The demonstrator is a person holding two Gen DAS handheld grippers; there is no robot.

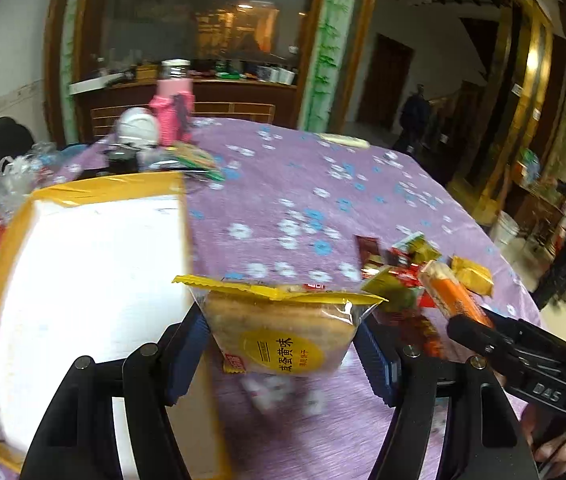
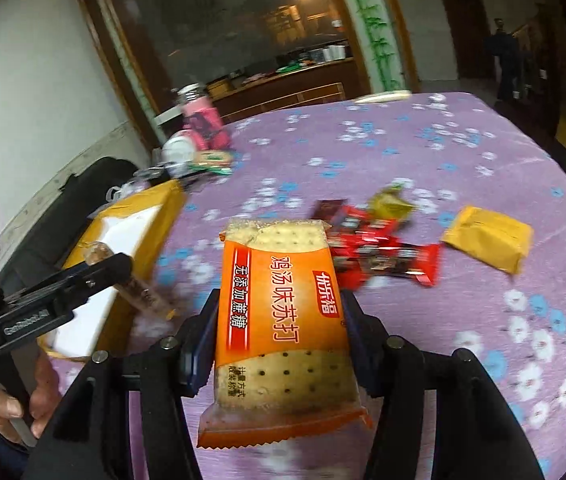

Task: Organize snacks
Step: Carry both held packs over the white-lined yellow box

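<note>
My left gripper [image 1: 283, 344] is shut on a yellow-sealed cake packet [image 1: 283, 328], held above the purple tablecloth beside the open box [image 1: 83, 280]. My right gripper [image 2: 279, 320] is shut on an orange soda-cracker packet [image 2: 283, 312], held above the cloth. In the left wrist view the right gripper [image 1: 479, 328] and its cracker packet [image 1: 451, 292] show at the right. In the right wrist view the left gripper [image 2: 115, 268] and its packet [image 2: 143, 292] show at the left, by the box [image 2: 123, 248]. A pile of red and yellow snack packets [image 2: 379, 248] lies on the cloth.
A single yellow packet [image 2: 487, 244] lies right of the pile. A pink bottle [image 1: 173, 108], a white round object [image 1: 139, 128] and clutter stand at the table's far left. The round table's edge [image 1: 503, 248] falls away on the right. People stand in the room behind.
</note>
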